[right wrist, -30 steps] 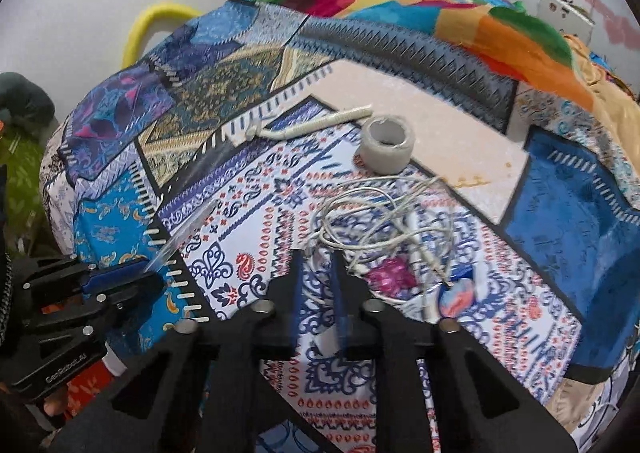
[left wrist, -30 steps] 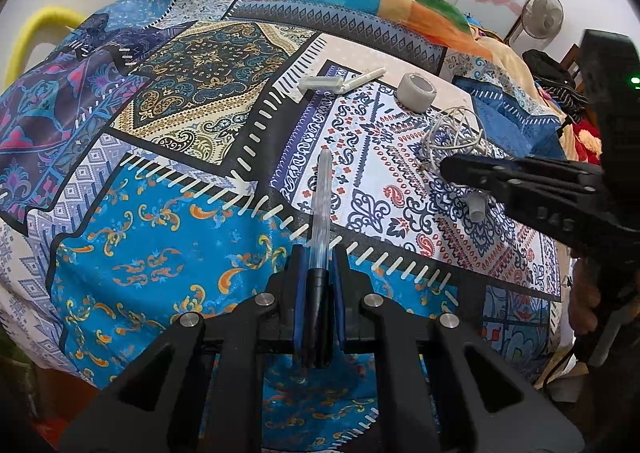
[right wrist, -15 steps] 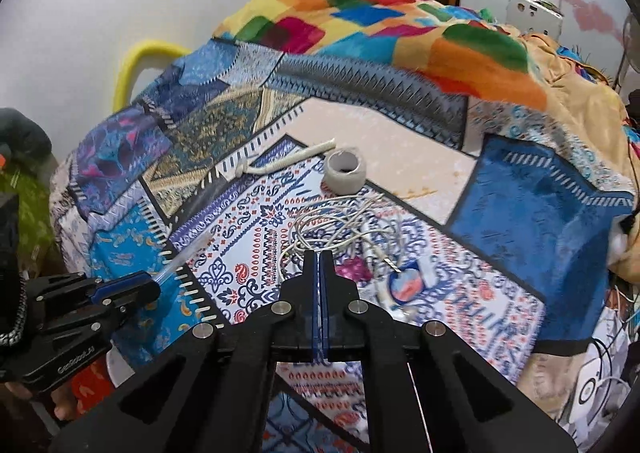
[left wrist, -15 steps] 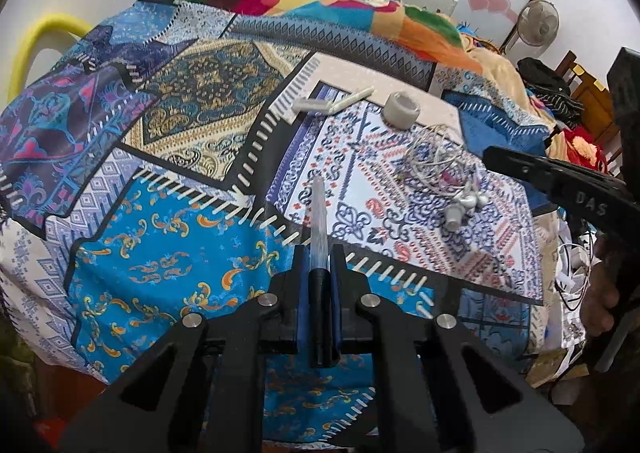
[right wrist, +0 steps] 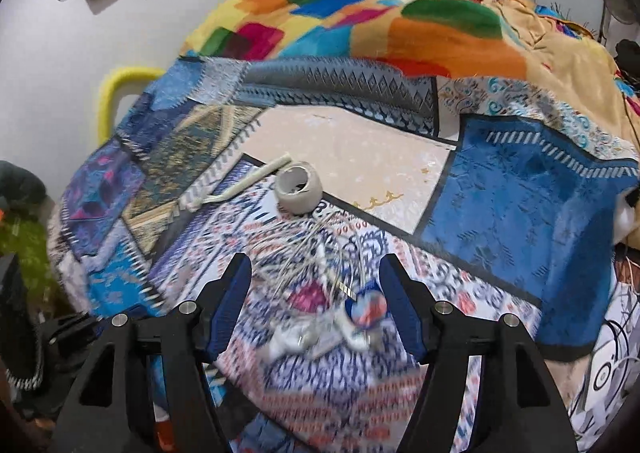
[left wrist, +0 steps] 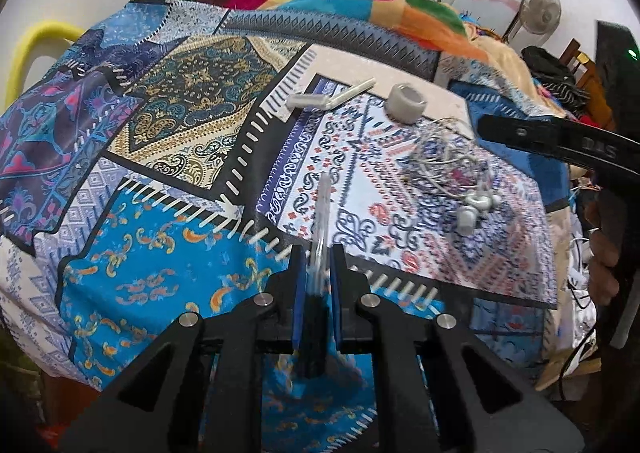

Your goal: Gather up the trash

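Left wrist view: our left hand-held gripper (left wrist: 316,273) pinches a clear pen (left wrist: 322,213), kept as collected trash; our right hand-held gripper (right wrist: 316,301), jaws just spreading, brackets the tangled earphones (right wrist: 320,293) untouched.

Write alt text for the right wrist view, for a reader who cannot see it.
The right gripper, jaws just opened and gripping nothing, hovers over a tangle of white earphone cable on a patchwork bedsheet. Beyond the tangle lie a tape roll and a white razor.
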`<state>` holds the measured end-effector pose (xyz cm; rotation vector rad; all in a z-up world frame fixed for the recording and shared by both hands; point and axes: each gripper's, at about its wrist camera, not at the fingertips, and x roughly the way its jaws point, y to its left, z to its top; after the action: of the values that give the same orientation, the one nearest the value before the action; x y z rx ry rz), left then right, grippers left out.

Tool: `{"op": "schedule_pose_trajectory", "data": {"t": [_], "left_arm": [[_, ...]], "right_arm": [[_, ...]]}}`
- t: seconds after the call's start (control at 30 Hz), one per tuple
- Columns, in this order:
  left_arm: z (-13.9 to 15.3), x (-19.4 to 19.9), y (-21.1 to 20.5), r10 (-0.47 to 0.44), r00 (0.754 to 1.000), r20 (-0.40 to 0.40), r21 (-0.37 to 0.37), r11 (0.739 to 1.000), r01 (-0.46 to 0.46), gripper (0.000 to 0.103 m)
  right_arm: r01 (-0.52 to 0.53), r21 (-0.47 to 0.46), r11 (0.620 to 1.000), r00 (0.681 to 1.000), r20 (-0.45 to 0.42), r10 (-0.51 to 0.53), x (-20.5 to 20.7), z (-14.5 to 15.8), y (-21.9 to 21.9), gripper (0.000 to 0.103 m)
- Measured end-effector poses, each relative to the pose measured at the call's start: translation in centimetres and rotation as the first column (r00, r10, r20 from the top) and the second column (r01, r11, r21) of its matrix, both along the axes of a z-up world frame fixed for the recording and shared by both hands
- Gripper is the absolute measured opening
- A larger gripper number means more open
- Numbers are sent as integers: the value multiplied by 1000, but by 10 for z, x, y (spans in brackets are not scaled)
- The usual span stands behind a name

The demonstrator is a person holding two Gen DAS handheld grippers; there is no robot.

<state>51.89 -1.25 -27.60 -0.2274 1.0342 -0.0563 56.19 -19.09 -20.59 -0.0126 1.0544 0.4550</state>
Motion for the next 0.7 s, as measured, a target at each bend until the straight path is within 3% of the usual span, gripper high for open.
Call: {"op": "schedule_pose_trajectory", "data": {"t": [0.03, 0.17, 0.27, 0.47, 0.53, 0.7], "left_arm": [[-3, 3, 0, 0, 1000, -6, 2, 1000, 0, 9], [-9, 10, -5, -21, 1000, -3, 34, 999, 21, 10], [-9, 10, -8, -40, 999, 5, 53, 998, 39, 14], [-10, 16, -14, -67, 998, 7, 92, 994, 66, 14], [-10, 18, -16, -66, 998, 6, 106, 992, 65, 7], [-8, 21, -13, -65, 998, -19, 27, 997, 66, 7]], "right_arm": [[-2, -9, 1000, 1000, -18, 2, 5, -6, 3, 62], [-27, -6, 1000, 994, -105, 26, 22, -32, 16, 27], [-31, 11, 999, 996, -86, 32, 22, -31, 16, 10], [4, 64, 998, 999, -48, -1, 19, -10, 3, 9], [12, 75, 997, 1000, -27, -10, 16, 2, -1, 9], [15, 88, 996, 999, 44, -19, 7, 39, -9, 9]]}}
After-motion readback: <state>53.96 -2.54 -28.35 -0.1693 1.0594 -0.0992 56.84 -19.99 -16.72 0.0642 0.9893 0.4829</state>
